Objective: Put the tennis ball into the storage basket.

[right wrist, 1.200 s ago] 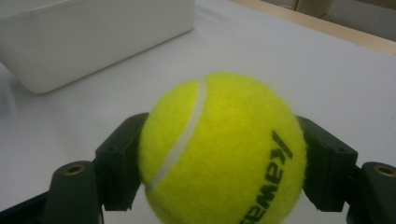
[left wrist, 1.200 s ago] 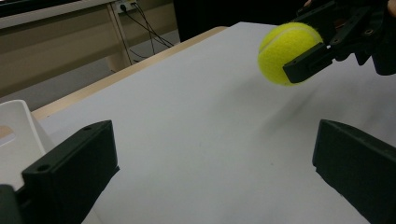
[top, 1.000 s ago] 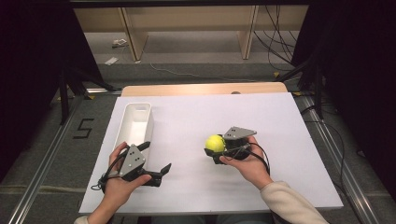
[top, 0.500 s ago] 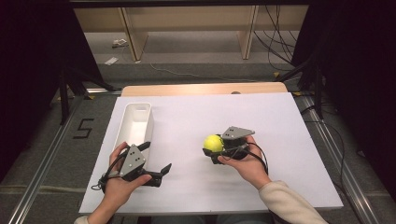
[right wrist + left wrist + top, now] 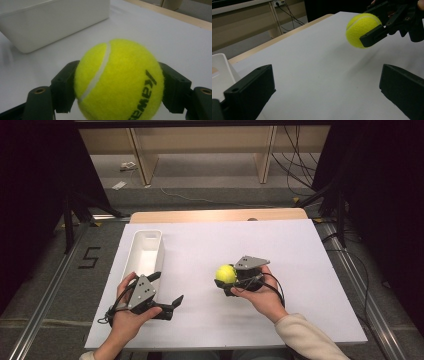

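Observation:
A yellow tennis ball [image 5: 226, 273] [image 5: 361, 29] [image 5: 118, 80] is clamped between the jaws of my right gripper [image 5: 225, 281], held just above the white table [image 5: 300, 250] near its middle. The right gripper view has the ball close up with a black jaw pressed on each side. My left gripper [image 5: 167, 292] [image 5: 324, 92] is open at the front left, jaws spread wide with nothing between them, pointing toward the ball. A white rectangular bin [image 5: 145, 252] [image 5: 50, 22] lies along the table's left side, just behind my left hand.
The white board covers a wooden table whose bare edge [image 5: 215, 215] shows at the back. Beyond it are shelf legs and cables on the floor [image 5: 300, 170]. Metal rails [image 5: 45, 295] run along both sides of the table.
My right gripper with the ball has drifted slightly left and toward me. The left gripper has stayed put.

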A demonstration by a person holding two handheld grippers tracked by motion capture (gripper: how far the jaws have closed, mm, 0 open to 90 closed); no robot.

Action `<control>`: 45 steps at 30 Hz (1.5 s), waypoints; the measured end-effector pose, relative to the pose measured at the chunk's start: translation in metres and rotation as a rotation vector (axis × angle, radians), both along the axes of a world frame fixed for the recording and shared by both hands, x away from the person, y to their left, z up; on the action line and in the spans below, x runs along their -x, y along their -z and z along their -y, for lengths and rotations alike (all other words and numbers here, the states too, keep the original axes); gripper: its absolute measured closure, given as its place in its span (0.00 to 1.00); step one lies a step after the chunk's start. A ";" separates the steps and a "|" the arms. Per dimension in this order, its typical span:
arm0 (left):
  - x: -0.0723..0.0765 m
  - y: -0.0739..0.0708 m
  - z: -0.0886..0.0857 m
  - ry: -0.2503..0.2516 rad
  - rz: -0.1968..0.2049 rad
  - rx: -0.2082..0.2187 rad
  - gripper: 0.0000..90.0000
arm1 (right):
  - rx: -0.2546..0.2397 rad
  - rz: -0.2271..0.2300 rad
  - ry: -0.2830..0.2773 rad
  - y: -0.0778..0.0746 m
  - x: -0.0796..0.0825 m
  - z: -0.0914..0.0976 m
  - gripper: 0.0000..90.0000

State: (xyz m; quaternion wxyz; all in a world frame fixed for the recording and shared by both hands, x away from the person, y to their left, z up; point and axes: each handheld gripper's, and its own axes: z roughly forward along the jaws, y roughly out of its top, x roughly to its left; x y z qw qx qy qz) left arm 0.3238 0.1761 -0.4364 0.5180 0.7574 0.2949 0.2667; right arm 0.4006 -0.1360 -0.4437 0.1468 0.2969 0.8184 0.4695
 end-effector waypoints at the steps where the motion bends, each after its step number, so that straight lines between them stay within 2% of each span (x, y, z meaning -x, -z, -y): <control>1: 0.000 0.000 0.000 0.001 0.000 -0.001 0.00 | -0.001 0.000 -0.001 0.000 0.000 -0.001 0.30; 45: 0.000 0.000 0.000 -0.003 0.000 -0.004 0.00 | -0.007 -0.002 -0.015 0.001 -0.002 -0.017 0.30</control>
